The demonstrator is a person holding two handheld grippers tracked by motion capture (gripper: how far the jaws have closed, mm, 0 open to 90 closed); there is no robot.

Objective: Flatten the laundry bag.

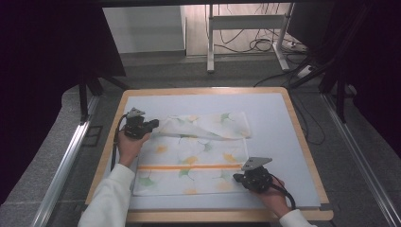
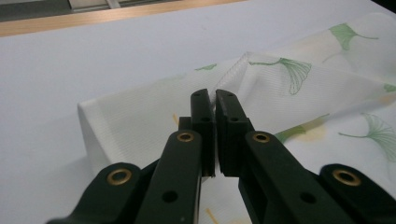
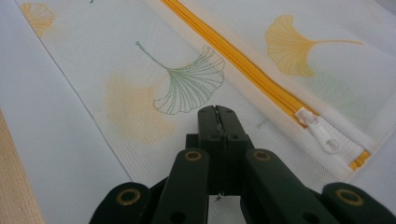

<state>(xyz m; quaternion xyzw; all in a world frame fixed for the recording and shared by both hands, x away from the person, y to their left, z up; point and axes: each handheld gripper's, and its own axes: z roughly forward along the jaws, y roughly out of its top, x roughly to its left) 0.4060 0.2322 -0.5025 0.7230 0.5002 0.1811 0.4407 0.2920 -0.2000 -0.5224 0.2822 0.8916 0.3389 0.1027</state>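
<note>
A white mesh bag point(image 1: 194, 177) printed with green and yellow ginkgo leaves lies flat on the pale blue mat point(image 1: 272, 118). An orange zipper point(image 1: 189, 167) runs across it, and its white pull point(image 3: 322, 133) rests near the bag's right end. The bag's far part point(image 1: 208, 125) is folded over toward the right. My left gripper point(image 1: 153, 124) is shut on the lifted far-left edge of the bag point(image 2: 140, 112), with fabric between the fingertips point(image 2: 201, 100). My right gripper point(image 3: 217, 111) sits shut over the bag's near-right corner, beside the zipper point(image 3: 243, 65).
The mat covers a wooden table point(image 1: 307, 156) with rounded corners. A metal rail point(image 1: 66, 161) runs along the floor at the left and another point(image 1: 364, 161) at the right. Desk legs and cables point(image 1: 257, 42) stand beyond the table.
</note>
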